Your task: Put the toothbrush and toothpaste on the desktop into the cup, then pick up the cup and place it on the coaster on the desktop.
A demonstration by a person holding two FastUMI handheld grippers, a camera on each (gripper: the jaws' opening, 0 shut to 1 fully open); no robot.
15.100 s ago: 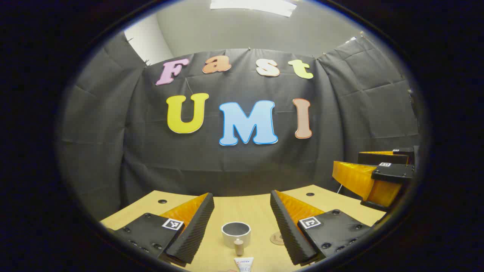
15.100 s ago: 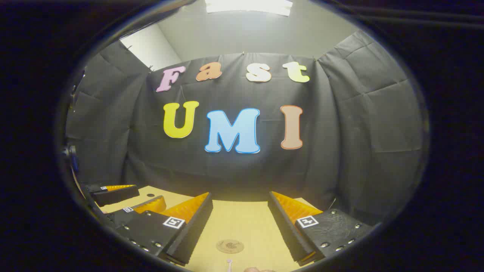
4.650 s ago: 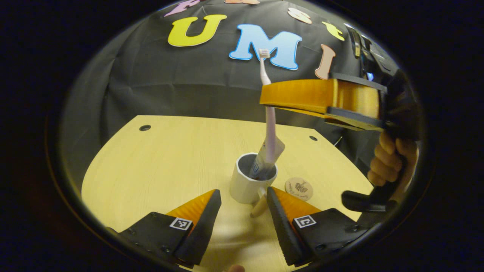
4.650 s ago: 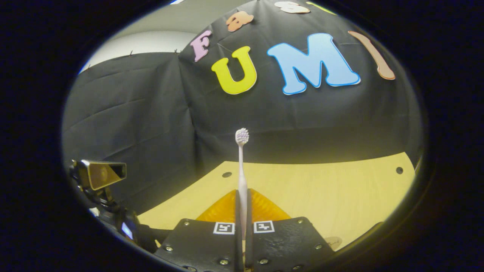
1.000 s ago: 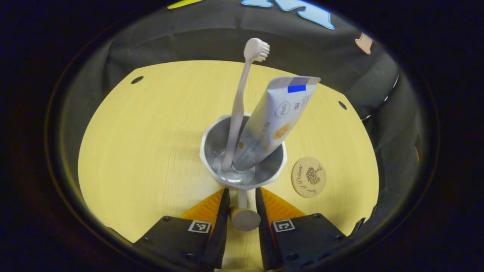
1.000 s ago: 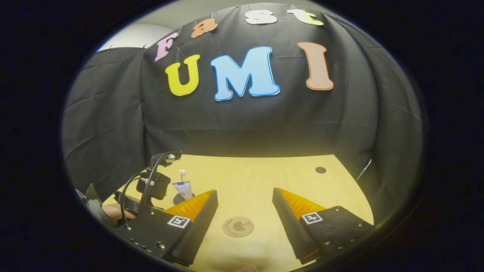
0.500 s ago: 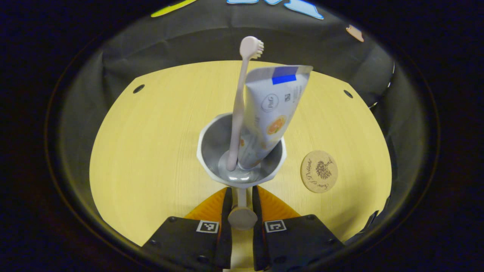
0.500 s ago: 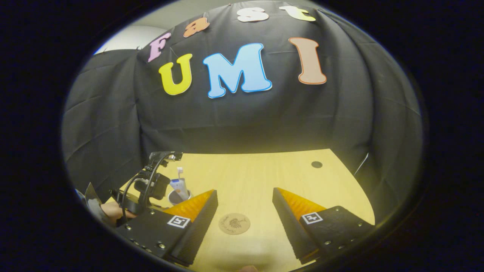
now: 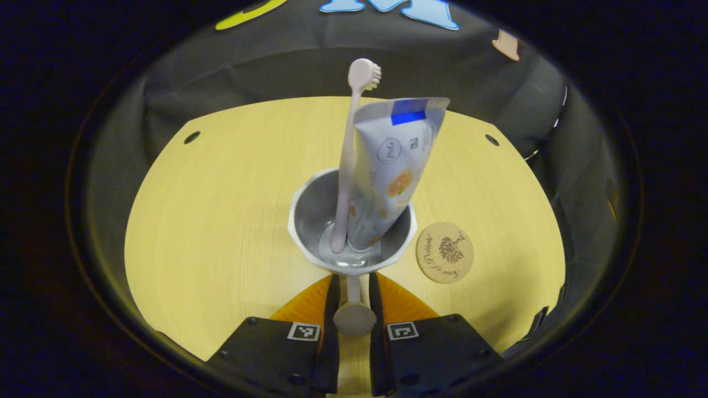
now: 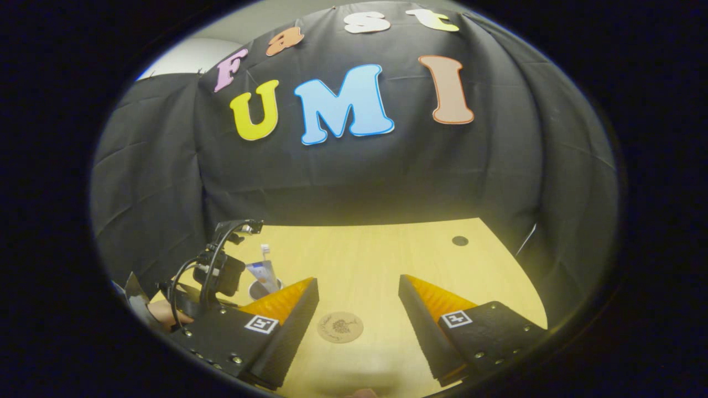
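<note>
1. Left gripper (image 9: pixel 352 309): seen in the left gripper view at 6 o'clock, its two fingers closed narrowly on the handle (image 9: pixel 354 315) of the cup (image 9: pixel 310 232), one on each side, both touching it.
2. Cup: pale, at the centre of the left gripper view over the desk (image 9: pixel 221 221); whether its base touches the desk cannot be told. In the right gripper view it sits small at 8 o'clock (image 10: pixel 255 287), partly behind that view's own left finger.
3. Toothbrush (image 9: pixel 348 166): stands in the cup, handle end on the cup floor, bristle head up toward 12 o'clock, tilted slightly.
4. Toothpaste (image 9: pixel 390 171): stands in the cup, just right of the toothbrush and touching it, flat crimped end up.
5. Coaster (image 9: pixel 444 252): round cork disc flat on the desk, just beside the cup at 4 o'clock, bare.
6. Right gripper (image 10: pixel 357 315): fingers spread wide, holding nothing; the coaster (image 10: pixel 340 326) lies on the desk between them.
</note>
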